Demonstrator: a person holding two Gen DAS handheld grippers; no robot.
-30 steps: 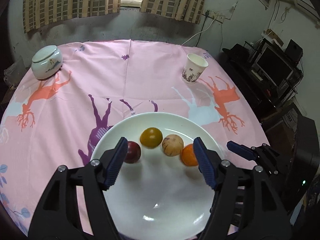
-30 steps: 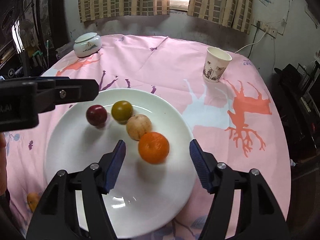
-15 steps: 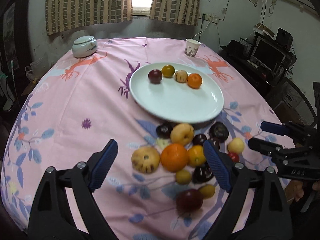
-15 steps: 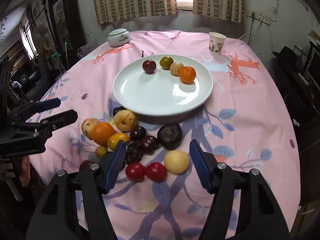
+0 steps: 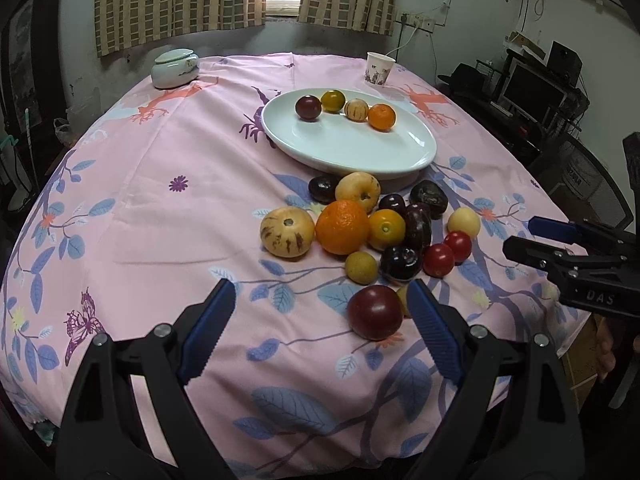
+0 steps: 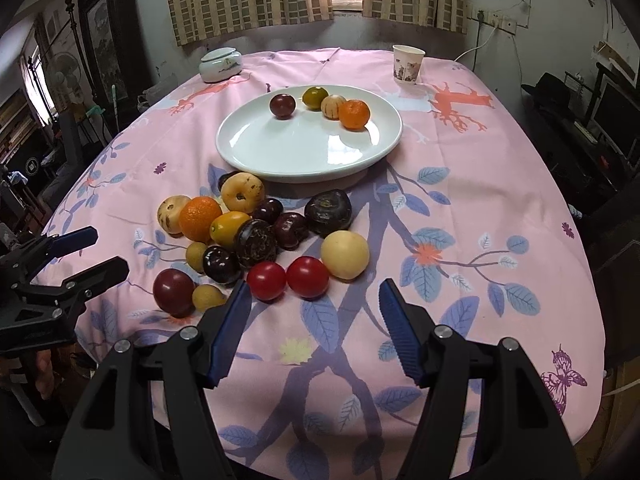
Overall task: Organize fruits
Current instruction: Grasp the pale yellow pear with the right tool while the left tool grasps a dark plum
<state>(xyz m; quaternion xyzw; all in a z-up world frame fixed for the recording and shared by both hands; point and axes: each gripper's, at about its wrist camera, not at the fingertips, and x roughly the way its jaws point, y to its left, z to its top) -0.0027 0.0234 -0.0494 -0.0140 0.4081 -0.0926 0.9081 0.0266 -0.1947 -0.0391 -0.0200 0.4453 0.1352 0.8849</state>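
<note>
A white plate (image 5: 360,152) (image 6: 280,152) on the pink tablecloth holds a dark red plum (image 5: 308,107), a yellow-green fruit (image 5: 333,100), a striped tan fruit (image 5: 356,109) and an orange (image 5: 381,117) in a row. Several loose fruits lie in front of it, among them a big orange (image 5: 342,227), a striped melon (image 5: 287,232), two red tomatoes (image 6: 287,278) and a dark red plum (image 5: 375,312). My left gripper (image 5: 320,328) is open and empty near the table's front edge, just left of that plum. My right gripper (image 6: 314,328) is open and empty just in front of the tomatoes.
A white lidded jar (image 5: 175,68) stands at the far left and a paper cup (image 5: 378,69) at the far right of the table. Dark furniture and a monitor (image 5: 532,88) stand to the right. The table edge runs just below both grippers.
Both grippers have pulled back from over the plate to the table's front edge. The loose fruit pile has come into view. The fruits on the plate have not moved.
</note>
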